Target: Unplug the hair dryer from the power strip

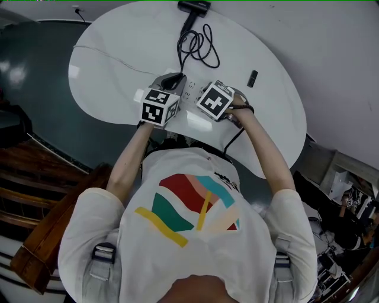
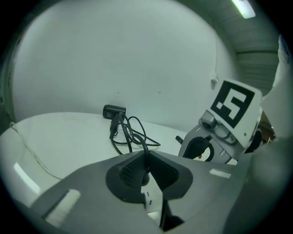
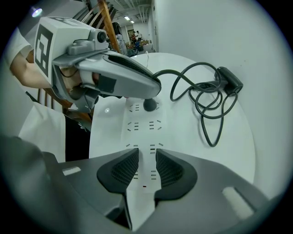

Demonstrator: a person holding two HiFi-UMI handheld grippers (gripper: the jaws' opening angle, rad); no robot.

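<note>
A white power strip point(image 1: 190, 89) lies on the white table point(image 1: 118, 89) between my two grippers. The hair dryer's black plug point(image 3: 150, 104) stands in a socket near the strip's far end. My left gripper point(image 2: 145, 171) is shut on that plug point(image 2: 143, 176), with the cable point(image 2: 137, 137) rising from between the pads. The cable loops point(image 1: 198, 47) back to the black hair dryer point(image 1: 193, 6) at the table's far edge. My right gripper point(image 3: 146, 170) points steeply down, its pads closed against the sides of the power strip point(image 3: 145, 151).
A small black object point(image 1: 253, 78) lies to the right of the cable. A thin white wire point(image 1: 112, 56) runs across the table's left part. The table's curved near edge point(image 1: 106, 115) is just below the grippers. Wooden stairs point(image 1: 35, 177) are at left.
</note>
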